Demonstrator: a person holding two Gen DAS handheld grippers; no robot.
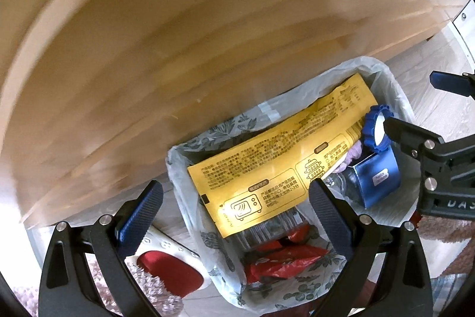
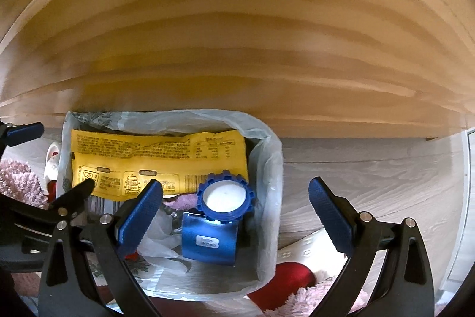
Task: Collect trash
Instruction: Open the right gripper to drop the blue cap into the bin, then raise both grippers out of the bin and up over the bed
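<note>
A bin [image 1: 190, 168] lined with a pale plastic bag stands on the floor below both grippers. Inside lie a yellow food packet [image 1: 276, 165], a clear bottle with a blue label and ribbed blue cap [image 1: 377, 171], and a red wrapper [image 1: 282, 260]. My left gripper [image 1: 236, 213] hangs open over the bin, holding nothing. My right gripper [image 2: 236, 216] is also open and empty, its left finger over the bin beside the bottle [image 2: 213, 239]. The packet [image 2: 160, 159] fills the bin's far side. Each gripper shows in the other's view, the right gripper [image 1: 412, 101] and the left gripper [image 2: 63, 156].
A light wooden furniture panel [image 1: 207, 34] rises right behind the bin. Pale wood floor [image 2: 371, 168] spreads to the right. A red-and-white slipper [image 1: 172, 266] and a pink fluffy rug [image 2: 17, 180] lie near the bin.
</note>
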